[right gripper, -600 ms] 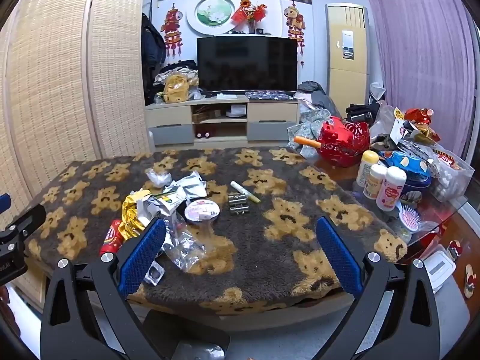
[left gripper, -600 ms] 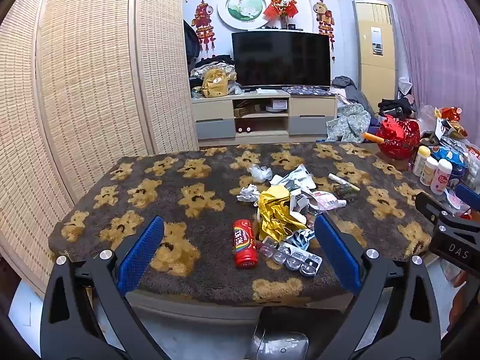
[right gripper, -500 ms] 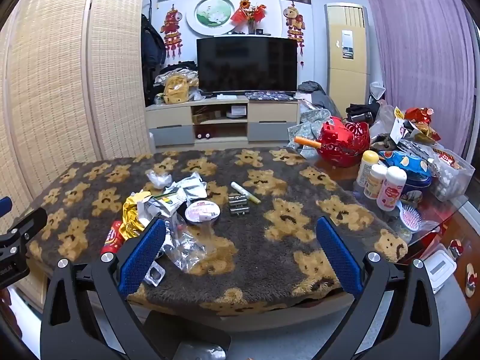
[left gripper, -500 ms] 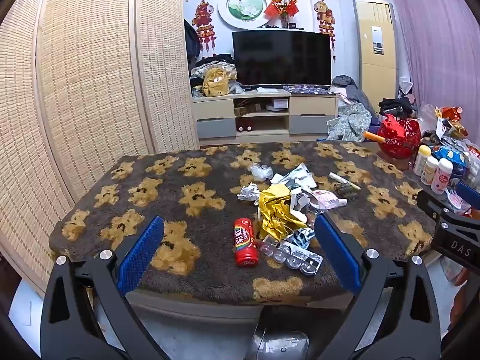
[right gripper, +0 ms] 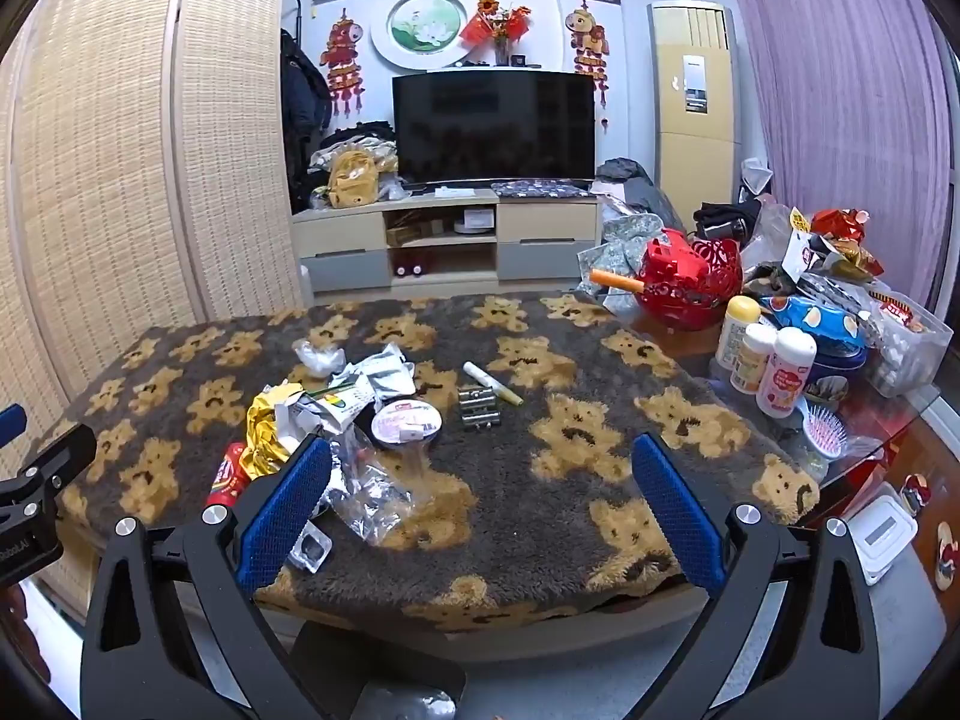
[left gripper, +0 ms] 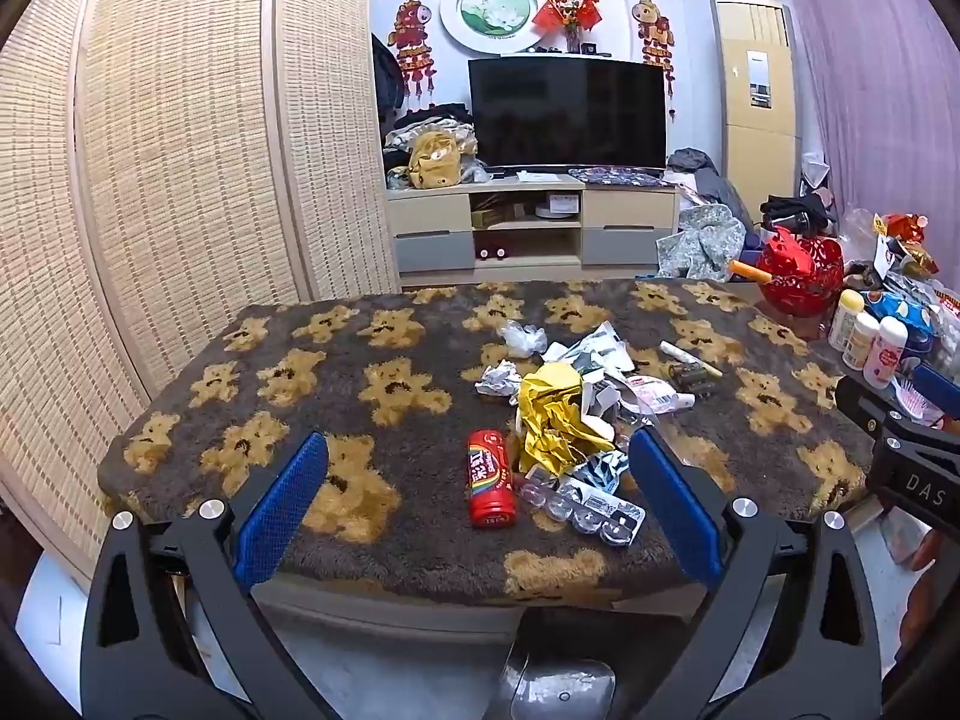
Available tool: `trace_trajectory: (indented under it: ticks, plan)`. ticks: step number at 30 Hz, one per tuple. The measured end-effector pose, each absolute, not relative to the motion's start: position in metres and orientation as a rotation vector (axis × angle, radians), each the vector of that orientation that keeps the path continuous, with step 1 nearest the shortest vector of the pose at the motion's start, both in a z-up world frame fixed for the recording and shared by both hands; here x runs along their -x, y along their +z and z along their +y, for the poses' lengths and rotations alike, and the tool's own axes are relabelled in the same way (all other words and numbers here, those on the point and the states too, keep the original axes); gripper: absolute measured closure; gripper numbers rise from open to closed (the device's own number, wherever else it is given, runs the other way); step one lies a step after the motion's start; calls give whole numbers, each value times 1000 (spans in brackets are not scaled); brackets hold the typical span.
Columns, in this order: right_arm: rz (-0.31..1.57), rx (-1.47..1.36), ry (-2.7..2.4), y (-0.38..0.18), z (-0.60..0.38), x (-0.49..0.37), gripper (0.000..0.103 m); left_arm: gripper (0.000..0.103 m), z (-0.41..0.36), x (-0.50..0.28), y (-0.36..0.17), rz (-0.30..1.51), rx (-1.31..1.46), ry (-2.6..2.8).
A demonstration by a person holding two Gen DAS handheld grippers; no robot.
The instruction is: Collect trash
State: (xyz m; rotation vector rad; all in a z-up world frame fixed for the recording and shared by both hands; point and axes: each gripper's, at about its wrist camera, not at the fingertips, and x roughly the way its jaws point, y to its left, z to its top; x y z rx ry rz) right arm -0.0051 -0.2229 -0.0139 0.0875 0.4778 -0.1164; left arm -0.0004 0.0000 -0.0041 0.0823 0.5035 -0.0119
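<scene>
Both tools hang short of the table's near edge; the left gripper stands spread to its widest, blue pads far apart, nothing between them but the view of the bear-print blanket; the right gripper is just as wide and just as empty. From the left wrist camera the trash pile sits at about one o'clock from the jaws; a red candy tube lies at twelve o'clock, closest to the near edge, its long side pointing away from the camera; touching its right side is a crumpled gold foil wrapper; a clear blister tray lies just in front of the foil; two white crumpled wads sit beyond at twelve. From the right wrist camera the same heap falls at ten o'clock; a round sealed cup lid rests at the pile's right edge; a clear plastic bag spills toward the left pad; a small metal clip-like piece and a white marker lie apart from the heap at twelve o'clock. At two o'clock, off the blanket, three white bottles stand upright beside a red cut-out basket and a pink hairbrush.
</scene>
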Motion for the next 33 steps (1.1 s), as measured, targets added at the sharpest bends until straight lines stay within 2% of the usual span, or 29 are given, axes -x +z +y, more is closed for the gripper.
trace_trajectory:
  ticks: [33]
  plan:
    - [488,-88,-108,-19,-224,4,3,8,3,-6,-12,523,-63,-18]
